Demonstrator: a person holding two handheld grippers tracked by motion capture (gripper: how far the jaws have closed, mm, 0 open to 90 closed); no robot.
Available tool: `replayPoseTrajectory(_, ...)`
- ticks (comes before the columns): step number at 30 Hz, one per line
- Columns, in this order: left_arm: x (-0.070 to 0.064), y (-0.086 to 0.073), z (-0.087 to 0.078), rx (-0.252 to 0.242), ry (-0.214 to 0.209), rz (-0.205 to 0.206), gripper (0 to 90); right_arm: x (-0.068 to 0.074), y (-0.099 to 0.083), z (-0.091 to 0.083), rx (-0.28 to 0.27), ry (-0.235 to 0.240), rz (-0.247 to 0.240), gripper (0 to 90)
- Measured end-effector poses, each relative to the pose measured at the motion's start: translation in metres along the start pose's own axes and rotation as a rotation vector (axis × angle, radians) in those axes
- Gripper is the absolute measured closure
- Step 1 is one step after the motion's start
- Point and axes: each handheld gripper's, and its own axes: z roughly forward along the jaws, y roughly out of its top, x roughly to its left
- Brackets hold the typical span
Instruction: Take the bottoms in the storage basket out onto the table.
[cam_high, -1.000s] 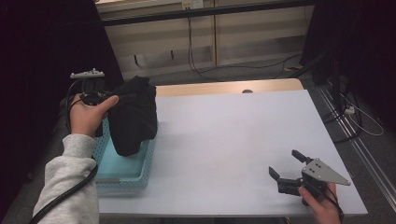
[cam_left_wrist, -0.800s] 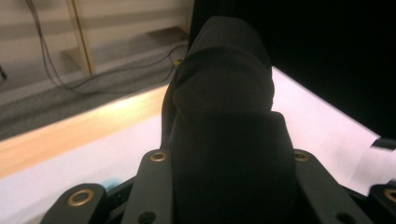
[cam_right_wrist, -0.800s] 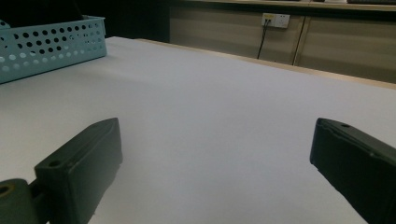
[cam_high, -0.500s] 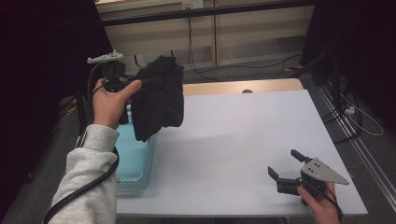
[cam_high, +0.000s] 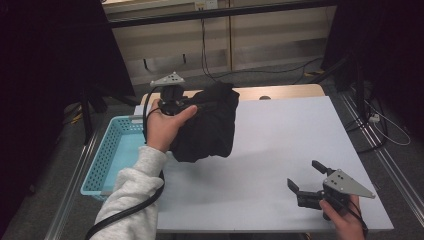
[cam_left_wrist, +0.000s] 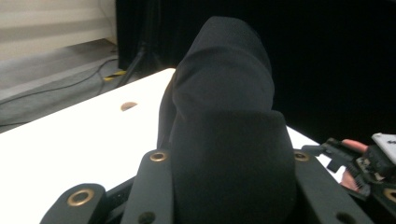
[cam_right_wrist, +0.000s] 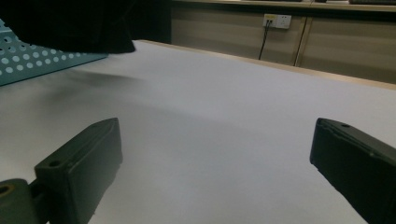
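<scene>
Black cloth (cam_high: 207, 125) hangs bunched from the left tool (cam_high: 192, 106), clear of the counter (cam_high: 280, 150), its lower edge just above the white top near the left side; in the left gripper view the cloth (cam_left_wrist: 224, 121) sits wedged between the two jaws, which are clamped on a thick fold. Blue basket (cam_high: 112, 155) stands just left of the cloth on the counter's left edge and looks empty. Risk, as I judge it: the hold is on a bulky wad rather than a flat hem, so a layer could slide out and the cloth drop in a heap, or land half over the basket rim if it is lowered too near it; a hanging tail could also drag and fold under itself on the way down. Left hand (cam_high: 162, 125) is raised over the counter's rear left area, forearm in a grey sleeve (cam_high: 132, 200) angled up from the lower left, tool pointing right. Right tool (cam_high: 307, 182) rests low near the front right corner, jaws spread wide with nothing between them, well apart from the cloth.
</scene>
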Motion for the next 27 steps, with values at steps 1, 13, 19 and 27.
replayPoseTrajectory(1, 0.0, 0.0, 0.0, 0.0, 0.0, 0.0, 68.0, 0.0, 0.0, 0.0, 0.0, 0.0, 0.0, 1.7)
replayPoseTrajectory(13, 0.017, -0.056, 0.027, 0.082, 0.134, 0.012, 18.2, 0.001, -0.001, -0.003, 0.027, 0.016, -0.009, 1.7)
replayPoseTrajectory(19, 0.024, -0.083, 0.025, 0.139, 0.176, -0.018, 10.9, 0.0, -0.001, -0.002, 0.035, 0.019, -0.008, 1.7)
replayPoseTrajectory(27, 0.026, -0.112, 0.02, 0.159, 0.208, -0.025, 7.4, 0.003, -0.001, 0.005, 0.05, 0.033, -0.018, 1.7)
